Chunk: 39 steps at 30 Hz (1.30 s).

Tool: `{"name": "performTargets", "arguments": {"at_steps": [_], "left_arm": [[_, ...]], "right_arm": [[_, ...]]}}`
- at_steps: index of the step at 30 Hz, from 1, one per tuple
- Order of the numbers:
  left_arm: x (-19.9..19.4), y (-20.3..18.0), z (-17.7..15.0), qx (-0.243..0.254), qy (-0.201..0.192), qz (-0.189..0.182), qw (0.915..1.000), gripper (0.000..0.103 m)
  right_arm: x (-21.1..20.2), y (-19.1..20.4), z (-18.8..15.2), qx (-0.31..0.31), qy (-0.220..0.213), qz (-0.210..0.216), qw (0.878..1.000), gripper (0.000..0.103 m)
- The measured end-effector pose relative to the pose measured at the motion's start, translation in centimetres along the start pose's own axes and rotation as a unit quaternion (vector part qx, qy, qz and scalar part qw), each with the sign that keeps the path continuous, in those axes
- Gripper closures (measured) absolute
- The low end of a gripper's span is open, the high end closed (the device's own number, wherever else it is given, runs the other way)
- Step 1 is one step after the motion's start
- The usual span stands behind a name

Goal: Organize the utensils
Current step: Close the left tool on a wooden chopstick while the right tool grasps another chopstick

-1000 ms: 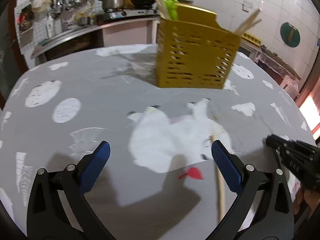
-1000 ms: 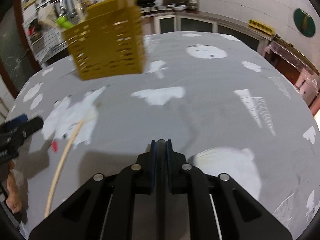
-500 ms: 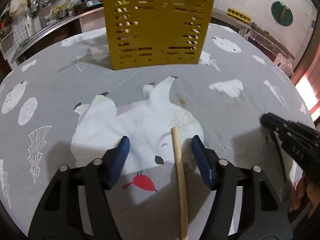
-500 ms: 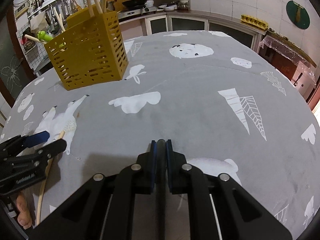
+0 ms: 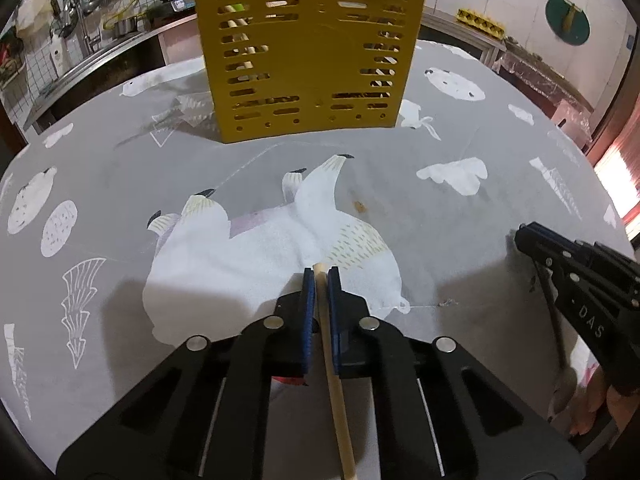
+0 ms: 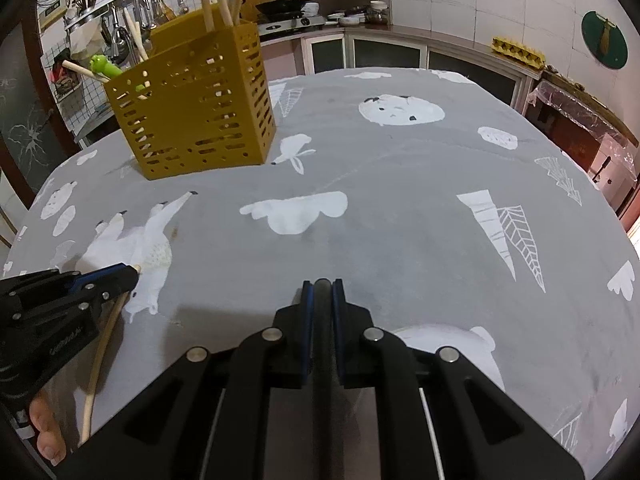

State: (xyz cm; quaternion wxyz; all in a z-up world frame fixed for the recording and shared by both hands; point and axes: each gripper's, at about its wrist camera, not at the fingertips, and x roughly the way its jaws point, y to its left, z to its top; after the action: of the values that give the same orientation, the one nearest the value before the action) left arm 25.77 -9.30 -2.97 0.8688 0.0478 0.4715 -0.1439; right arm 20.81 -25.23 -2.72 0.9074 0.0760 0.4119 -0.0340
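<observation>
My left gripper is shut on a long wooden utensil handle that lies low over the grey tablecloth; its tip sticks out just past the blue pads. The same handle shows in the right wrist view, held by the left gripper. My right gripper is shut on a dark, thin handle; it also shows in the left wrist view with a metal utensil hanging below it. A yellow slotted utensil holder with several wooden utensils stands at the far side of the table.
The round table has a grey cloth with white animal prints. Kitchen counters, a stove with pots and hanging tools lie behind the holder. The table edge drops off to the right.
My left gripper came down over the wooden handle and closed on it, from wide open to shut. The right gripper stayed shut and shifted only a little.
</observation>
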Motion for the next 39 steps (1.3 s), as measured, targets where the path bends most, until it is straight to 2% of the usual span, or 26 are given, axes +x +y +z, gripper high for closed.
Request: {"name": "performTargets", "arguments": {"at_steps": [2,9,16,20,21,23,25,26,27,28,33,39], "left_arm": [[-0.4,0.4,0.0,-0.008,-0.008,-0.001,0.9999,0.103],[-2.2,2.3,0.4,-0.035,-0.031,-0.004,0.9989,0.103],[-2.1,2.8,0.2,-0.041,-0.022,-0.022,0.9987,0.103],[-2.0,1.3,-0.1,-0.014,-0.033,-0.004,0.9993,0.065],[-2.0,1.0,-0.2,-0.008,-0.036,-0.001,0.9993,0.064],[-1.8,0.3,-0.4,0.003,-0.036,0.007,0.9993,0.064],[-1.3,0.1,-0.5,0.010,-0.028,0.013,0.9995,0.075],[-0.9,0.0,-0.6,0.012,-0.018,0.017,0.9996,0.087],[-0.6,0.0,-0.6,0.012,-0.012,0.016,0.9997,0.089],[-0.4,0.0,-0.7,0.011,-0.011,0.011,0.9998,0.089],[-0.6,-0.4,-0.9,0.011,-0.016,0.030,0.9994,0.087],[-0.6,0.1,-1.4,-0.003,-0.013,0.025,0.9996,0.082]], "right_arm": [[-0.3,0.1,0.0,-0.001,-0.002,0.002,1.000,0.093],[-1.4,0.4,0.3,-0.001,-0.015,0.011,1.000,0.093],[-1.4,0.6,0.3,-0.003,-0.015,0.017,1.000,0.093],[-1.1,0.2,0.2,0.000,-0.015,0.015,1.000,0.093],[-1.0,0.1,0.2,0.002,-0.014,0.015,1.000,0.093],[-0.9,-0.3,0.2,0.004,-0.013,0.014,1.000,0.093],[-0.8,-0.5,0.2,0.007,-0.012,0.014,1.000,0.093],[-0.7,-0.7,0.2,0.009,-0.012,0.015,1.000,0.093],[-0.6,-0.8,0.2,0.010,-0.012,0.016,1.000,0.093],[-0.5,-0.9,0.1,0.011,-0.011,0.016,1.000,0.093],[0.1,-1.1,0.0,0.014,-0.007,0.020,1.000,0.093],[0.3,-1.3,-0.3,0.017,-0.004,0.022,1.000,0.093]]}}
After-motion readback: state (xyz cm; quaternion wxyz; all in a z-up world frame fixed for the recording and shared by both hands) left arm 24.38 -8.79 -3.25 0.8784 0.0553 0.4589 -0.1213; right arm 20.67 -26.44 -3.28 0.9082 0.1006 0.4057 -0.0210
